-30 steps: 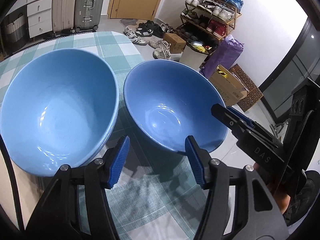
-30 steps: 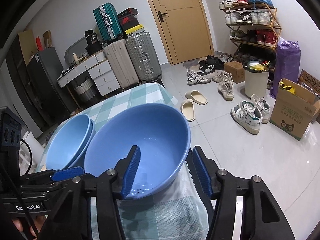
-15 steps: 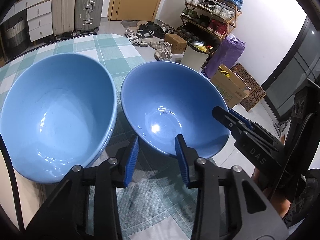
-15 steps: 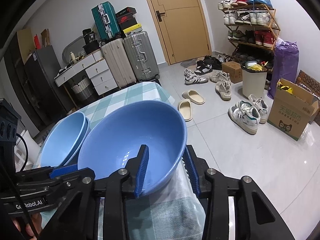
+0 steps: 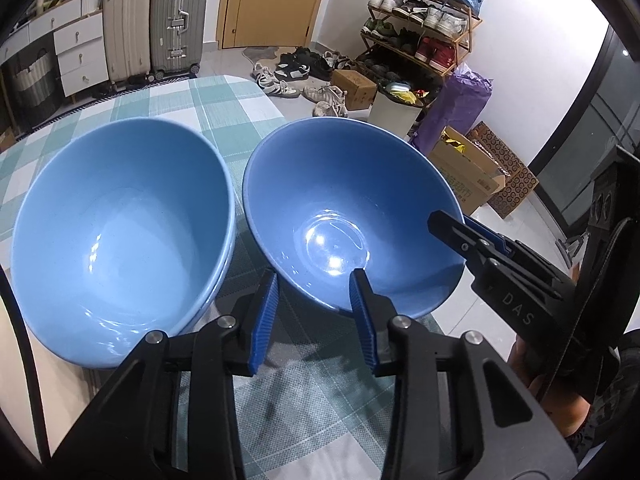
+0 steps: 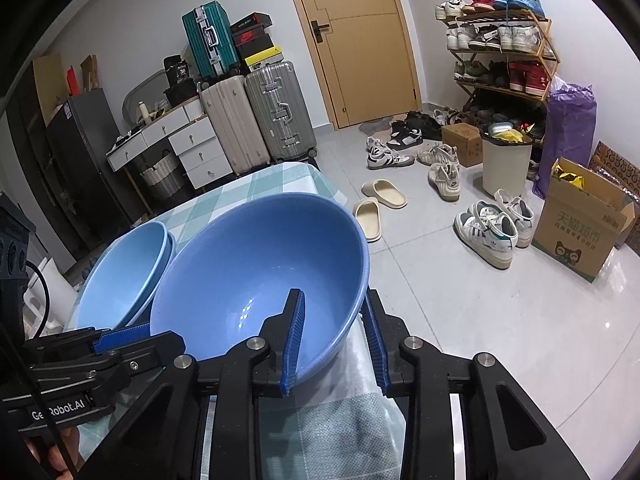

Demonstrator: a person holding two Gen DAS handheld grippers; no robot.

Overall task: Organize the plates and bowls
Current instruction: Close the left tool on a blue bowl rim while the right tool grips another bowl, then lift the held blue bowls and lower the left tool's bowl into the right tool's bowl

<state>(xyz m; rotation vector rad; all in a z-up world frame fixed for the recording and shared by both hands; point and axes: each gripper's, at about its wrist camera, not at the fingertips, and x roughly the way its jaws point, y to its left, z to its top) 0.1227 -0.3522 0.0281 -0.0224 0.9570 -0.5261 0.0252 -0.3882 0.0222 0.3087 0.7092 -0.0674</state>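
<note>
A darker blue bowl (image 5: 348,208) stands on the checked tablecloth (image 5: 192,100), right of a nested stack of lighter blue bowls (image 5: 120,232). My left gripper (image 5: 315,274) holds the darker bowl's near rim, one pad inside and one outside. From the other side, my right gripper (image 6: 334,293) straddles the rim of the same bowl (image 6: 256,264); its jaws are closing, with the wall slanting from one pad to the other. Each gripper shows in the other's view: the right gripper (image 5: 452,226) on the bowl's right edge, the left gripper (image 6: 132,334) at its left edge, beside the stack (image 6: 128,272).
The table edge (image 6: 320,176) drops to a tiled floor just right of the bowl. On the floor lie slippers (image 6: 380,200), sneakers (image 6: 488,232), a cardboard box (image 6: 580,232) and a white bin (image 6: 504,164). Suitcases (image 6: 256,112) and drawers (image 6: 192,148) stand behind the table.
Both grippers' jaws have narrowed around the darker bowl's rim. The left gripper edged forward, so one finger is now inside the bowl. The bowls have stayed where they were.
</note>
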